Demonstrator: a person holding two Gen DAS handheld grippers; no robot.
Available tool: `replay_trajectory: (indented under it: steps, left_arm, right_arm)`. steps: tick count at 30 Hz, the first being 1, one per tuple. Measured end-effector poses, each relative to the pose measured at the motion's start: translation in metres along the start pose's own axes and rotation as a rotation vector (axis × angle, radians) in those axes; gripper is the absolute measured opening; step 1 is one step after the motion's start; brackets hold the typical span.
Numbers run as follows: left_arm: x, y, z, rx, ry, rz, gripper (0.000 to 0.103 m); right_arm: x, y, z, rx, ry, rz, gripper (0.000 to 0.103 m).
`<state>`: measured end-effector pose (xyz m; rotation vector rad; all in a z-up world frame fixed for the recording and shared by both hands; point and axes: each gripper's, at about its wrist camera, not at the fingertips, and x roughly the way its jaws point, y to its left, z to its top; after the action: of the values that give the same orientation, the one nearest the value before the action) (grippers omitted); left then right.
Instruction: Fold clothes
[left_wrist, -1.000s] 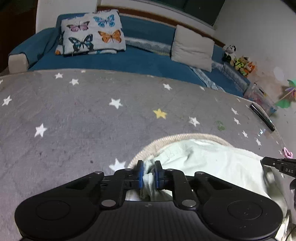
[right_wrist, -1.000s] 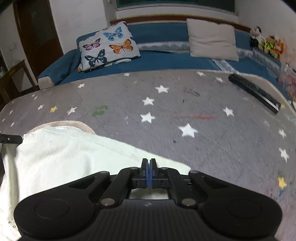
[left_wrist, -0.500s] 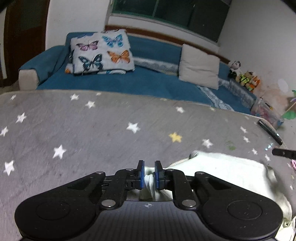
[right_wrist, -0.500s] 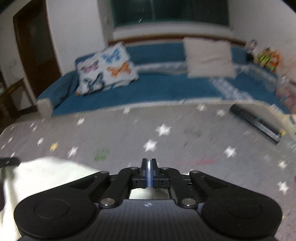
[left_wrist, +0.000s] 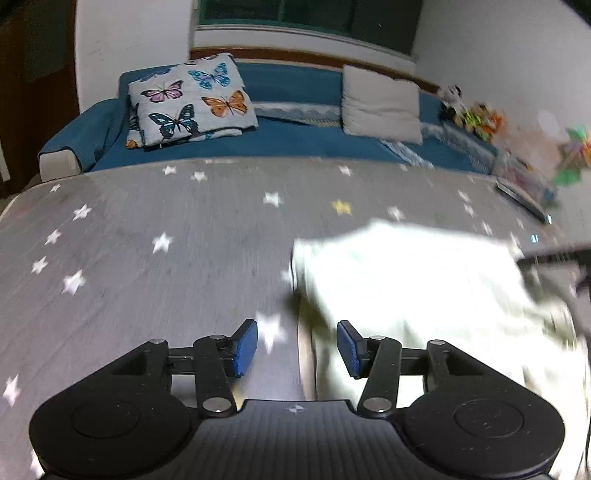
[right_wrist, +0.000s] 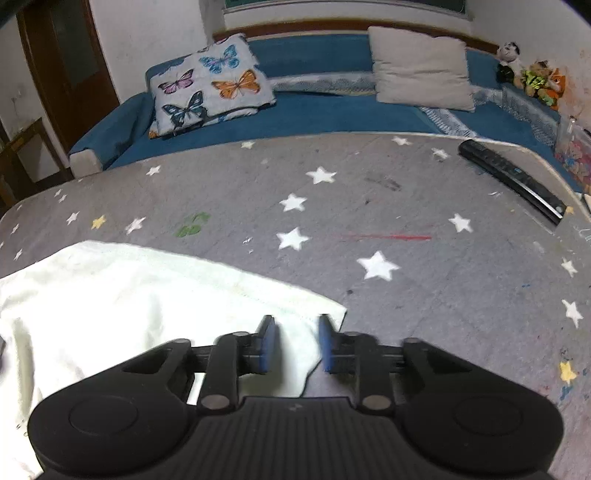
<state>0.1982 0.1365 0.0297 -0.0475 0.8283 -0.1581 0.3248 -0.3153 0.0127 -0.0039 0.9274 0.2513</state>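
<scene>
Your left gripper (left_wrist: 296, 346) has just been opening and holds nothing; your right gripper (right_wrist: 296, 342) stands apart over the shirt (right_wrist: 122, 295) corner, gripping nothing. The folded shirt lies on the table (right_wrist: 406, 206) near its front edge. Next, pick a fresh edge for the following fold.

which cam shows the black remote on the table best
The right wrist view: the remote lies sharp and whole near the far right edge of the star-patterned table cover. In the left wrist view it is only a small, blurred dark strip at far right.
</scene>
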Motion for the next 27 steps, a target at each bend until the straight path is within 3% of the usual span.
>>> replay_trajectory:
  steps: [4, 8, 11, 15, 22, 27]
  left_arm:
    - [-0.016, 0.0, -0.033, 0.012, 0.039, 0.022, 0.051]
    - [-0.032, 0.001, -0.054, -0.009, 0.045, 0.036, 0.051]
    - [-0.042, 0.0, -0.064, -0.003, 0.037, 0.058, 0.051]
    - [-0.051, 0.001, -0.07, -0.001, 0.024, 0.091, 0.054]
    - [-0.063, -0.016, -0.09, 0.052, 0.008, 0.138, 0.054]
    - [-0.078, -0.021, -0.112, 0.083, 0.0, 0.157, 0.057]
  right_arm:
    - [0.002, 0.008, 0.005, -0.046, -0.035, -0.027, 0.002]
    - [0.013, 0.002, 0.026, 0.015, -0.103, -0.041, 0.003]
    - [0.015, -0.002, 0.034, 0.033, -0.106, -0.064, 0.006]
    - [-0.011, 0.0, 0.028, -0.012, -0.096, -0.019, 0.009]
    - [-0.08, 0.017, -0.009, -0.123, -0.062, 0.086, 0.039]
    - [-0.121, 0.018, -0.053, -0.18, -0.036, 0.081, 0.047]
